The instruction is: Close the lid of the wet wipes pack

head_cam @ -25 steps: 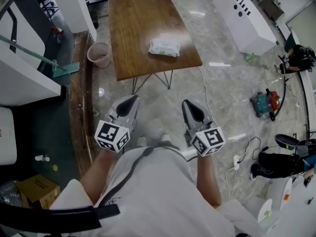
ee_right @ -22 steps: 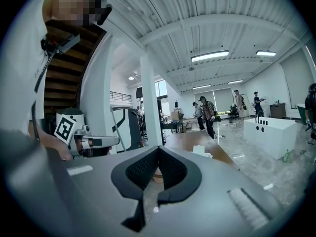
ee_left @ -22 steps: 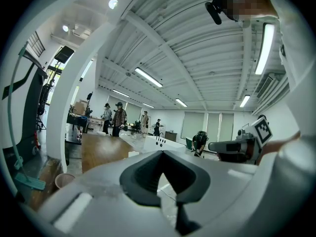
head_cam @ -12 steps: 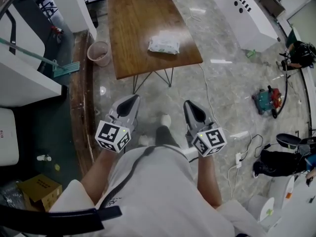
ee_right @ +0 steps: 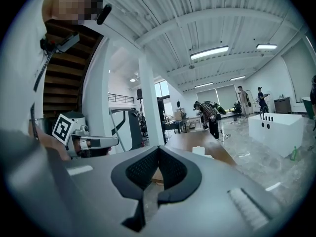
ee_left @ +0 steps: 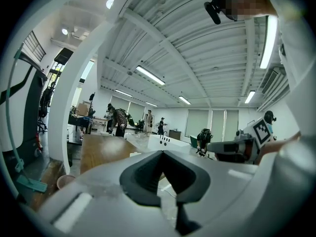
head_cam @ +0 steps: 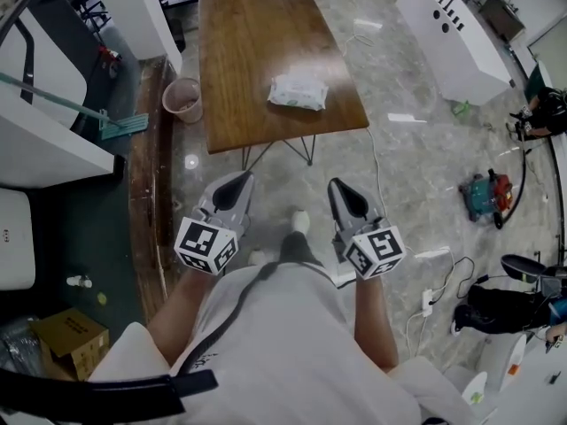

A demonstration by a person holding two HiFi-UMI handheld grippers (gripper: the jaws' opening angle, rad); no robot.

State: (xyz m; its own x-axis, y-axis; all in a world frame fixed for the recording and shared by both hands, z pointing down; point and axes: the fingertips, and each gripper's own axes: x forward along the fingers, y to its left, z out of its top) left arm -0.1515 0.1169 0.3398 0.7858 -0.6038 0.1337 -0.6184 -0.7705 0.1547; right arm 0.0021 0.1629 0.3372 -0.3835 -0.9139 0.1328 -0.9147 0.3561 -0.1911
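Both tongs were held low in front of the person's body, side by side and well apart, pointing toward the worktop.

- Left tongs (head_cam: 232, 186): in the left gripper view (ee_left: 162, 157) the two dark padded jaws met at the tips, with nothing between them.
- Right tongs (head_cam: 347, 197): the right gripper view (ee_right: 158, 154) showed the same, jaws pressed together and empty.
- A marker cube sat behind each pair of jaws, next to the person's forearms.

The white, soft wet wipes pack (head_cam: 298, 92) with green print lay flat on the brown rectangular wooden worktop (head_cam: 248, 42). It sat toward the near right corner, well ahead of both tongs, and nothing touched it. From this distance I could not tell whether the lid was up or down. In the right gripper view the pack showed as a small pale block (ee_right: 199, 151) on the worktop beyond the jaws.

A round pinkish waste bin (head_cam: 182, 98) stood on the floor just beside the worktop's left edge. A long white cabinet (head_cam: 452, 38) stood off to the right. A brown cardboard box (head_cam: 66, 343) sat on the floor at lower left. A green power tool (head_cam: 483, 193) lay on the grey stone floor at right
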